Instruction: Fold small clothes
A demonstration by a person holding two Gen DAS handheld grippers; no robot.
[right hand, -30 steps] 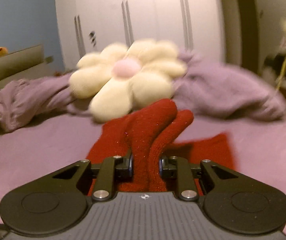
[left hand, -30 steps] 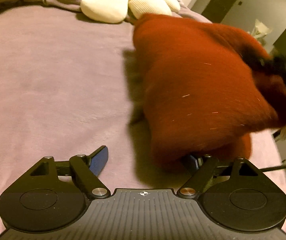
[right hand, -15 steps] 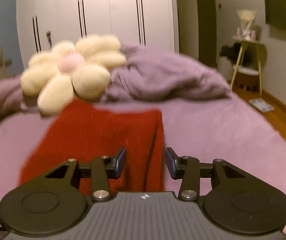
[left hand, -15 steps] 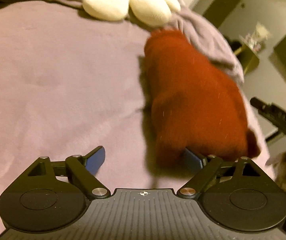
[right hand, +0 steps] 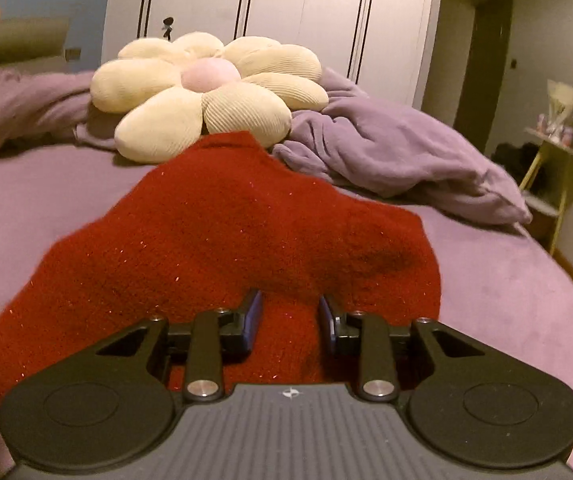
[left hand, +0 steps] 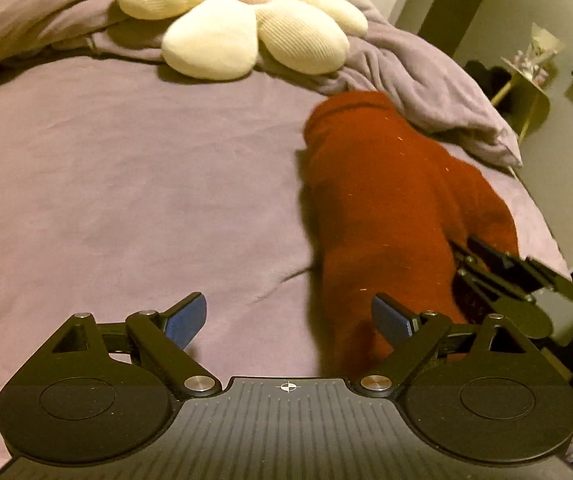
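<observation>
A home bedroom: a bed [right hand: 506, 288] under purple bedding, a flower-shaped cushion [right hand: 206, 92], a rumpled blanket [right hand: 398, 152] and white wardrobe doors [right hand: 306, 4] behind.

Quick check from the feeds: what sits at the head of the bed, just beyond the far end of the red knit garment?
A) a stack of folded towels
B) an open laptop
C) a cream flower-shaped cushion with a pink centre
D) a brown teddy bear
C: beyond the far end of the red knit garment, a cream flower-shaped cushion with a pink centre rests on the rumpled purple blanket.
</observation>
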